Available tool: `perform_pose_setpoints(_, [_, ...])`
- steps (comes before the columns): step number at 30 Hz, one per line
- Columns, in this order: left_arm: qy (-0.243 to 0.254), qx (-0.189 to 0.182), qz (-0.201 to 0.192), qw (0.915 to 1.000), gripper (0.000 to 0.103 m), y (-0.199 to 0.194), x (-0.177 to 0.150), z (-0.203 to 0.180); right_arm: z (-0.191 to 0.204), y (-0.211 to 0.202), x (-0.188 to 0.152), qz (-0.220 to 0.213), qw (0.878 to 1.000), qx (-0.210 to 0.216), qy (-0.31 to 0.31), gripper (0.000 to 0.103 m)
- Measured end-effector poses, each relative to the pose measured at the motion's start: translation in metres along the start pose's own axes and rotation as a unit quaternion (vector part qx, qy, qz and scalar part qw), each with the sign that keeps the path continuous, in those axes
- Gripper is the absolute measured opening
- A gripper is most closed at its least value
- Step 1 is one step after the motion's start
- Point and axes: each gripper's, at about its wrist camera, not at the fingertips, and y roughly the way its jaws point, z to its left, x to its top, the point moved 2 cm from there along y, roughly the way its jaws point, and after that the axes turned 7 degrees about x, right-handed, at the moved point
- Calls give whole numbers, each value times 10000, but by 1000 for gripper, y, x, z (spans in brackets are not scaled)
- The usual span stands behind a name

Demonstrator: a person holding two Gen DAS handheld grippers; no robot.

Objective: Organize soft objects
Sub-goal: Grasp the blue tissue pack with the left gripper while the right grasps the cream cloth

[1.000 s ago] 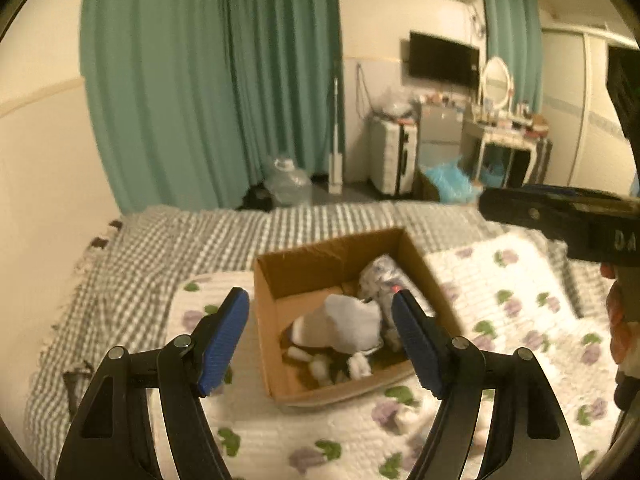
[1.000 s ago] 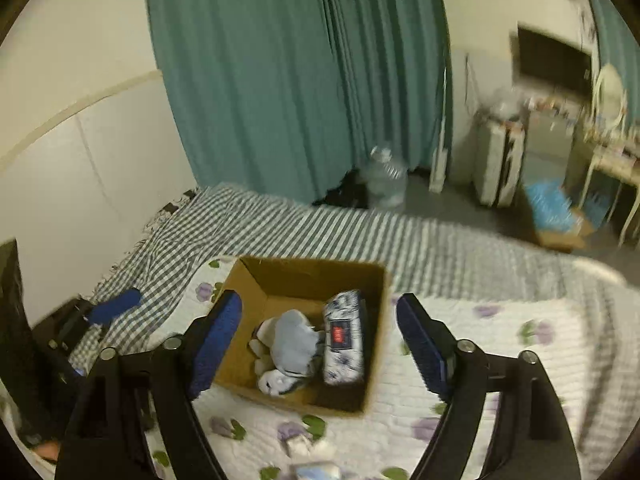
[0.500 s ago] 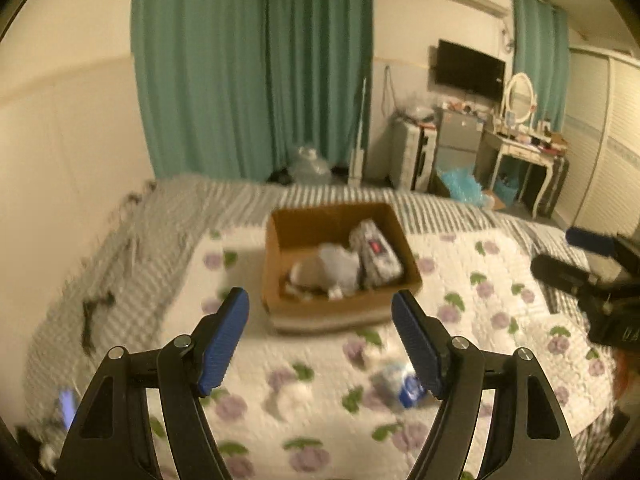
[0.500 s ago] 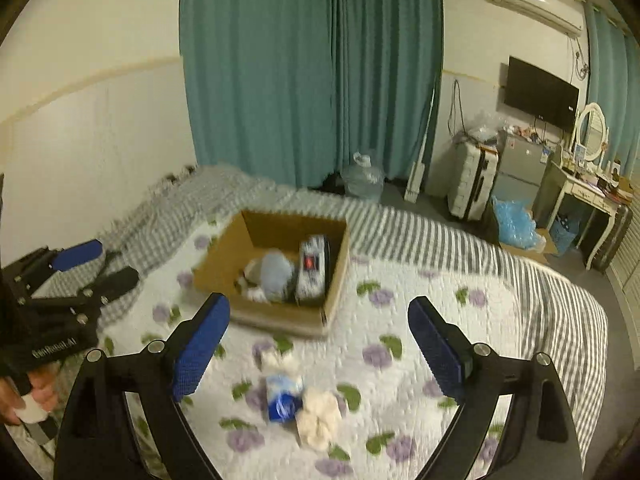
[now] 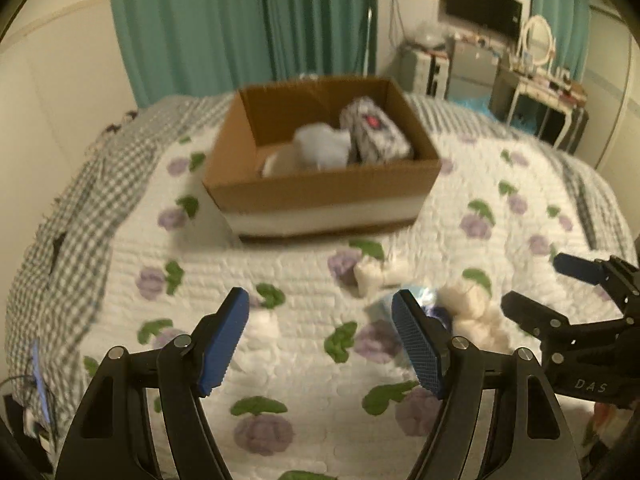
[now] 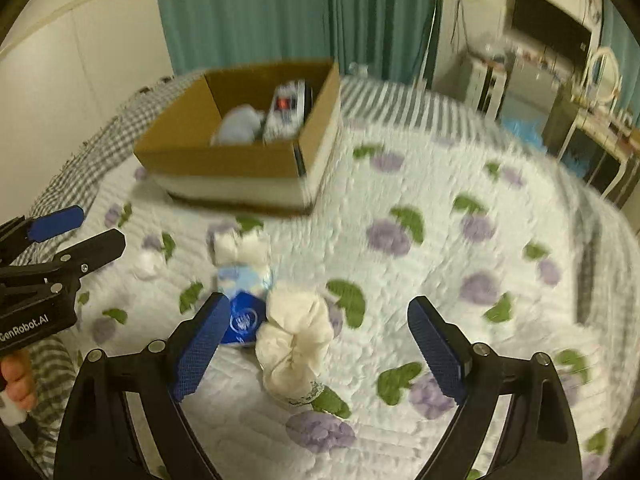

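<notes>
A cardboard box [image 5: 320, 188] [image 6: 224, 160] stands on the flowered quilt and holds a grey-white plush [image 5: 320, 148] and a patterned pack [image 5: 376, 132]. Loose on the quilt lie a cream fabric bundle [image 6: 294, 340] [image 5: 476, 312], a blue packet [image 6: 242, 308] [image 5: 428, 308], a white sock roll [image 6: 242, 246] [image 5: 376, 272] and a small white ball [image 5: 266, 324] [image 6: 148, 264]. My left gripper [image 5: 320, 344] is open and empty above the quilt. My right gripper [image 6: 318, 348] is open, with the cream bundle between its fingers.
The quilt [image 5: 280, 280] covers a bed with a checked sheet [image 5: 80, 200] at the left. Green curtains [image 5: 240, 20], a TV, a dressing table [image 5: 540, 80] and a suitcase stand beyond the bed.
Both grippers have pulled back from the box and dropped low over the quilt, close to the loose items. The right gripper now frames the cream bundle.
</notes>
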Motion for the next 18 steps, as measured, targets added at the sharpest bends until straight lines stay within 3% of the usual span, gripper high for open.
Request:
perform_pose_setpoints(4, [89, 11, 250, 9996, 75, 22, -9, -8, -10, 34, -11, 418, 9984, 269, 256, 78])
perform_pose_setpoints(7, [126, -30, 382, 9992, 75, 33, -13, -15, -9, 52, -17, 698, 9962, 453, 264, 76])
perform_pose_setpoints(9, [149, -55, 457, 9988, 75, 39, -14, -20, -10, 64, -20, 897, 9943, 507, 271, 65])
perform_pose_setpoints(11, [166, -82, 509, 9985, 75, 43, -16, -24, -10, 72, -23, 1047, 9916, 685, 314, 35])
perform_pose_setpoints(14, [212, -144, 560, 9981, 75, 45, -17, -30, -10, 64, -21, 849, 9937, 685, 268, 27])
perform_pose_setpoints(18, [269, -309, 664, 9970, 75, 49, -19, -47, -22, 39, -8, 416, 9988, 100, 222, 27])
